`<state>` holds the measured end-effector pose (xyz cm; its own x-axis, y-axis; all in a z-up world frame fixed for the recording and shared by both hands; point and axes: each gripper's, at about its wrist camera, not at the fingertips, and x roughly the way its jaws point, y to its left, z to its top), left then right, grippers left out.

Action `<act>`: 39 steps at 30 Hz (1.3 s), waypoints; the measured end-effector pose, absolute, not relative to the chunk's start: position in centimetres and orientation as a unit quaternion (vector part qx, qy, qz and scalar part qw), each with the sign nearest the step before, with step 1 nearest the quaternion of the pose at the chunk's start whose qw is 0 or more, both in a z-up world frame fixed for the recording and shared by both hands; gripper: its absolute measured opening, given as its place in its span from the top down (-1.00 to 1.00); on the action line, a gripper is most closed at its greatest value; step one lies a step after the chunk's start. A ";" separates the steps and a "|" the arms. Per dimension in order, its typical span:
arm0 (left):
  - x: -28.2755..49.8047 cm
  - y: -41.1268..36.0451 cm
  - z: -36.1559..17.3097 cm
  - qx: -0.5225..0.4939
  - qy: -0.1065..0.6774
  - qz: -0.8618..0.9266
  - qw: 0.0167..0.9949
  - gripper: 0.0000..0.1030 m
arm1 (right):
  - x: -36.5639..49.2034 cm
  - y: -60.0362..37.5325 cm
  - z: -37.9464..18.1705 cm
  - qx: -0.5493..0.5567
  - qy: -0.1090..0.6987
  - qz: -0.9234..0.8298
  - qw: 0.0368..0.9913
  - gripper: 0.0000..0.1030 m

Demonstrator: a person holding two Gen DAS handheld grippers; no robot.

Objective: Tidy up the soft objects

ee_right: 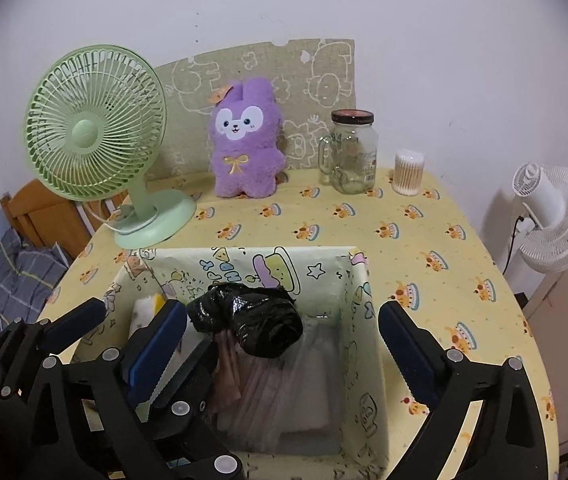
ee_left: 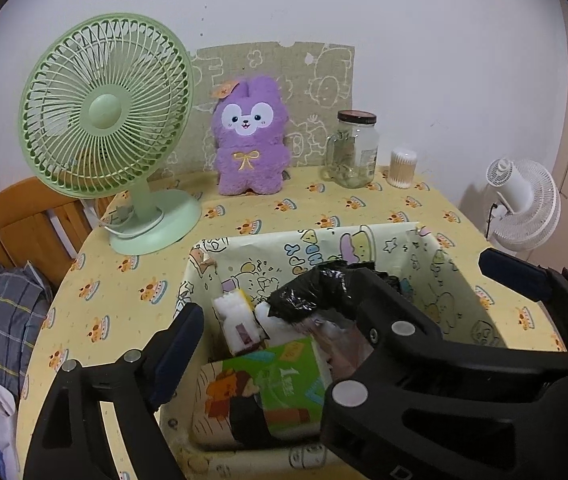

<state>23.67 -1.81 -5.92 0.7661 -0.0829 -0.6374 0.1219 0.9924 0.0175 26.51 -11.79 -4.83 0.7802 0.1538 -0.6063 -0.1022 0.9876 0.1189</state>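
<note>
With both the left gripper (ee_left: 336, 280) and right gripper (ee_right: 284, 344) spread and empty, lift straight clear of the crumpled black plastic bag roll (ee_right: 250, 318) below them in the cartoon-printed fabric box (ee_right: 358, 304).

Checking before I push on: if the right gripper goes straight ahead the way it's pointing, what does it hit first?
Most likely the black plastic bag roll lying in the fabric storage box, right ahead of the open right gripper. Depth is hard to judge.

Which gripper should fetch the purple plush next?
Either could, slightly favouring the left gripper. The purple plush stands at the table's back, beyond the box; both jaws are open and empty, the right gripper over the black bag roll.
</note>
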 end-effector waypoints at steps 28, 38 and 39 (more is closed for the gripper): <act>12.7 -0.7 0.4 0.017 0.280 -0.046 0.959 -0.81 | 14.6 -14.3 1.6 0.031 0.267 0.046 0.962 -0.98; 8.8 1.2 1.9 0.007 0.258 -0.020 0.966 -0.99 | 9.5 -15.7 3.3 0.036 0.241 0.036 0.969 -0.98; 8.5 1.3 2.0 0.007 0.257 -0.018 0.966 -1.00 | 8.9 -15.9 3.5 0.037 0.239 0.033 0.970 -0.98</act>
<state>8.54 1.30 2.02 0.8675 -0.0314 -0.4965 0.0387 0.9992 0.0045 8.91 -15.91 3.48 0.8835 0.0822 -0.4612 -0.0472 0.9951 0.0869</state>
